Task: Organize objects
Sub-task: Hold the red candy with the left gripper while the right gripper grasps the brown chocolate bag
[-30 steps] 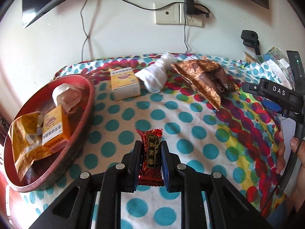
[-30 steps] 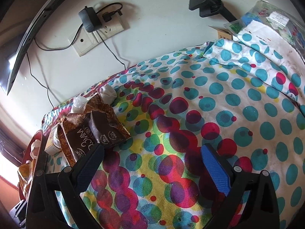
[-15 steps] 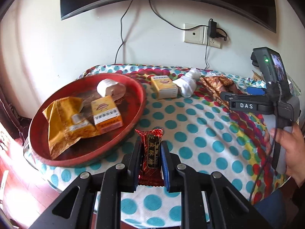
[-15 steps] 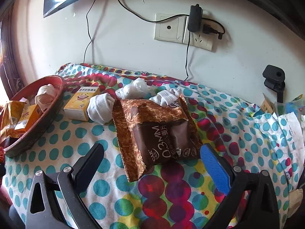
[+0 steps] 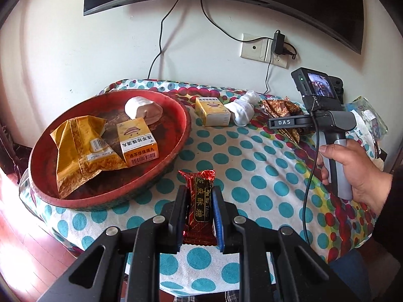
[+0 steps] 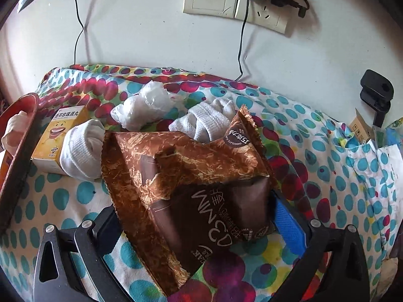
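Left wrist view: the left gripper remained clamped on the red foil candy bar marked "PIN SU TANG", now raised beside the round red tray — placement appeared next.

Right wrist view: the right gripper had advanced; its jaws stood spread around the brown crinkled snack bag reading "0.3MM" — not yet closed.

Left wrist view high, wide over the table; right wrist view close; shared brown snack bag.
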`<state>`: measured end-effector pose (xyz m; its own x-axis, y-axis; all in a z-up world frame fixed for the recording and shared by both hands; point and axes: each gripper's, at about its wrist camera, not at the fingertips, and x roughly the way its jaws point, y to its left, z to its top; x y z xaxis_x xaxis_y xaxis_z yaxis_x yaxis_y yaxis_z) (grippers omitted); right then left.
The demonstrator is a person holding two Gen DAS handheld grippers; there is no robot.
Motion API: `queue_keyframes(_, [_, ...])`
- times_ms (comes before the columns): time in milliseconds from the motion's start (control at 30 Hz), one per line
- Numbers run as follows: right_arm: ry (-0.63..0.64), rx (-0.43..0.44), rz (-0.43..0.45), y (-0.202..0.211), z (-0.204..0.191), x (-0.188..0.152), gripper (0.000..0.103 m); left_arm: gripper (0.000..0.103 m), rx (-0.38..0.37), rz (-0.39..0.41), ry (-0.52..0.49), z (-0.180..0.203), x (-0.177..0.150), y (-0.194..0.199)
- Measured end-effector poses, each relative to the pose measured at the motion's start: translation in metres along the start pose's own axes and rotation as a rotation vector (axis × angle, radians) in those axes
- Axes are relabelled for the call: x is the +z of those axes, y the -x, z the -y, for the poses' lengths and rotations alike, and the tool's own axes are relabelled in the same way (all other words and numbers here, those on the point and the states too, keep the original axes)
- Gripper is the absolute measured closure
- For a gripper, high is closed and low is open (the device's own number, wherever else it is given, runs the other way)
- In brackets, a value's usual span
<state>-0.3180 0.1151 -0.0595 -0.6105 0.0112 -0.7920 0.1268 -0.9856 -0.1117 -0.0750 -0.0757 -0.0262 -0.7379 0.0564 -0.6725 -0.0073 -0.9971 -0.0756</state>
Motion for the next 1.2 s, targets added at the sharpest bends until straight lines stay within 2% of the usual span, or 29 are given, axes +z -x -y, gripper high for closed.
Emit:
queue_keyframes(67, [0.017, -0.03, -0.018, -0.009, -0.001, 0.0, 0.0, 0.084, 0.002, -0.003, 0.003, 0.0, -0.001, -0.002])
queue_keyframes(167, [-0.007, -0.001, 0.01, -0.009, 0.004, 0.001, 0.003, 0.084, 0.009, -0.013, 0.003, 0.0, -0.002, -0.006])
queue_keyframes(200, [-0.014, -0.007, 0.025, -0.007, 0.006, 0.001, 0.016, 0.084, 0.012, -0.015, 0.004, 0.0, -0.003, -0.006])
queue_keyframes(333, [-0.041, 0.032, 0.077, 0.004, 0.016, -0.006, 0.029, 0.084, 0.021, -0.011, 0.002, 0.002, -0.002, -0.006])
queue_keyframes(433, [-0.085, 0.032, 0.131, 0.019, 0.028, -0.015, 0.029, 0.084, 0.034, -0.004, -0.007, 0.003, -0.001, -0.004])
queue_keyframes(600, [-0.164, 0.063, 0.151, 0.033, 0.046, -0.029, 0.029, 0.084, 0.071, 0.01, 0.003, -0.002, 0.007, -0.001])
queue_keyframes(800, [-0.227, 0.073, 0.168, 0.04, 0.06, -0.038, 0.029, 0.084, 0.15, 0.037, 0.013, -0.018, 0.022, -0.001])
queue_keyframes(1000, [-0.251, 0.068, 0.159, 0.038, 0.066, -0.038, 0.029, 0.084, 0.246, 0.059, 0.057, -0.059, 0.034, 0.004])
queue_keyframes(1200, [-0.227, 0.066, 0.16, 0.039, 0.062, -0.038, 0.029, 0.084, 0.34, 0.047, 0.096, -0.108, 0.052, -0.003])
